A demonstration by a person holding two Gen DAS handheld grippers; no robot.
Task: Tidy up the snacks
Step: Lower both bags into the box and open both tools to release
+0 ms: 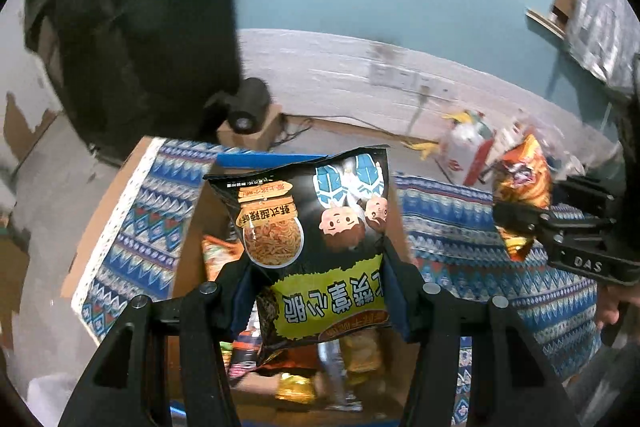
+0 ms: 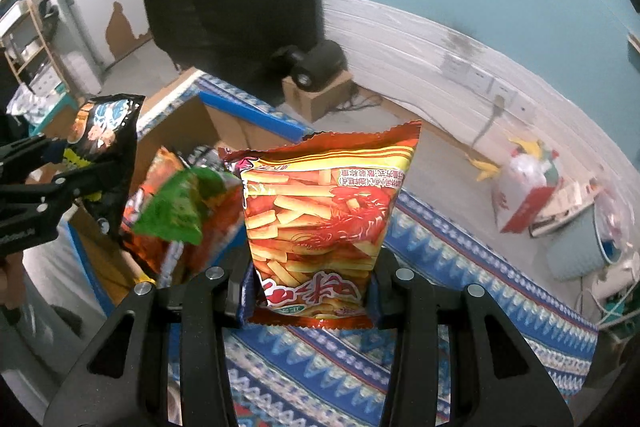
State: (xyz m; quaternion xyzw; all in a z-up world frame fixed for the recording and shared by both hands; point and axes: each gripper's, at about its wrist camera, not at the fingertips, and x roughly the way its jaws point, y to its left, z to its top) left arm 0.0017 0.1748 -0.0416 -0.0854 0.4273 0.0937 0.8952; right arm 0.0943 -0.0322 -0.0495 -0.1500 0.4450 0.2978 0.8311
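My left gripper [image 1: 320, 291] is shut on a black snack bag [image 1: 316, 227] with cartoon faces and a yellow band, held upright above an open cardboard box [image 1: 188, 239] that holds several snack packets [image 1: 360, 351]. My right gripper [image 2: 308, 291] is shut on a red and yellow shrimp-stick bag [image 2: 320, 223], held above the patterned cloth to the right of the box. The right gripper and its bag also show in the left wrist view [image 1: 520, 195]. The left gripper with the black bag shows in the right wrist view [image 2: 100, 151].
The box [image 2: 180, 131] has blue-taped edges and stands on a table under a blue patterned cloth [image 2: 460, 267]. Green and orange packets [image 2: 180, 211] stick up in the box. A small carton with a black device [image 2: 320, 75] and bags [image 2: 524, 187] lie on the floor beyond.
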